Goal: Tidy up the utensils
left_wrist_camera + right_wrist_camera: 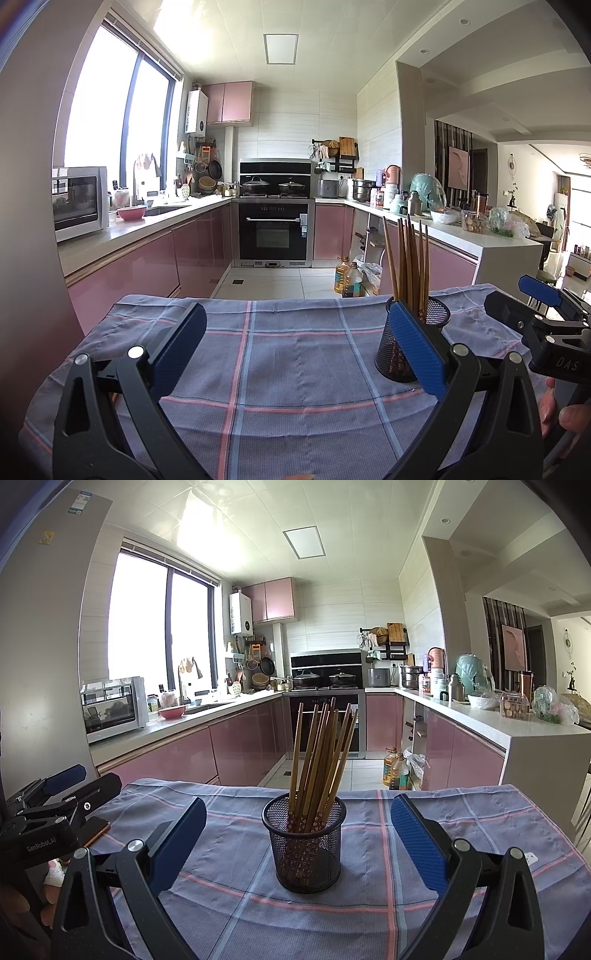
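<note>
Right wrist: mesh holder between gripper fingers, untouched.

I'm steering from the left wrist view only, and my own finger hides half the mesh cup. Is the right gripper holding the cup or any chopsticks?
Observer: No. The right gripper is open and empty. The mesh cup stands upright on the cloth, centred between its fingers and touching neither.
Operator: Any chopsticks lying loose beside the cup?
Observer: None in the right wrist view. The chopsticks all stand in the cup, flowered ends down.
</note>
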Demonstrator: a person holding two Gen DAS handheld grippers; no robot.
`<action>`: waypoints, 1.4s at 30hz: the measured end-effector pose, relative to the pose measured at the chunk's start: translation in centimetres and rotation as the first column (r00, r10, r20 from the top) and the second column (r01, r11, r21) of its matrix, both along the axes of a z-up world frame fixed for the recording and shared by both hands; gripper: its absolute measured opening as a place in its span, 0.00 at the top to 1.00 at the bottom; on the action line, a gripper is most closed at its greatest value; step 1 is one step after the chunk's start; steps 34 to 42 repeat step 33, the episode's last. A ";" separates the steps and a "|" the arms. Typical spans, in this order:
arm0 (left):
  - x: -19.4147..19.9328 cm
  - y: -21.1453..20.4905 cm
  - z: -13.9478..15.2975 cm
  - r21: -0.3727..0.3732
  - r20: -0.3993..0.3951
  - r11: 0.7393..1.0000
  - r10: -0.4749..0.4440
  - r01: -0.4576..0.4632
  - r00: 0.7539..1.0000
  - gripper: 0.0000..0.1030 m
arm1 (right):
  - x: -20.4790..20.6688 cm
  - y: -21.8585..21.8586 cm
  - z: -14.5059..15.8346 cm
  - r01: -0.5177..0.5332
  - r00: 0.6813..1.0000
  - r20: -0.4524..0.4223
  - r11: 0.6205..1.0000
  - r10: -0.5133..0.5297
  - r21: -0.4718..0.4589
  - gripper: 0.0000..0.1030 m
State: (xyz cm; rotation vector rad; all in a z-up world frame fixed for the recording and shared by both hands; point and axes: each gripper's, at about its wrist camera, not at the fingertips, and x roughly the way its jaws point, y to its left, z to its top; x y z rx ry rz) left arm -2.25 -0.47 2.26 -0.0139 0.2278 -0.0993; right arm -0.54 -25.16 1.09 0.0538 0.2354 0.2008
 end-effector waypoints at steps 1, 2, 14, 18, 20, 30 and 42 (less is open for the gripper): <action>0.0 0.0 0.0 -0.001 -0.001 1.000 0.000 0.000 1.000 0.05 | 0.0 0.0 0.0 0.000 1.000 0.001 1.000 0.000 0.000 0.06; 0.0 0.0 0.0 -0.003 -0.002 1.000 0.000 0.000 1.000 0.05 | 0.0 0.0 0.0 0.002 1.000 0.001 1.000 -0.002 -0.001 0.06; -0.3 0.0 -0.4 0.004 -0.007 1.000 0.004 -0.004 1.000 0.05 | 0.0 -0.1 -0.2 0.000 1.000 -0.003 1.000 0.000 0.004 0.06; -0.4 0.0 -0.4 0.017 -0.005 1.000 0.004 -0.004 1.000 0.05 | 0.0 -0.2 -0.3 0.000 1.000 -0.006 1.000 0.000 0.005 0.06; -0.5 0.0 -0.3 0.021 0.000 1.000 0.000 0.000 1.000 0.05 | 0.1 -0.2 -0.3 0.000 1.000 -0.008 1.000 0.000 0.005 0.06; 0.8 0.5 -0.8 0.018 -0.074 1.000 0.004 -0.003 0.997 0.05 | 1.5 -2.0 -1.4 0.039 0.995 -0.089 0.999 -0.040 -0.006 0.06; 2.7 1.6 -1.7 0.008 -0.156 1.000 0.015 -0.014 0.988 0.05 | 3.9 -4.5 -3.2 0.118 0.968 -0.217 0.991 -0.128 -0.057 0.06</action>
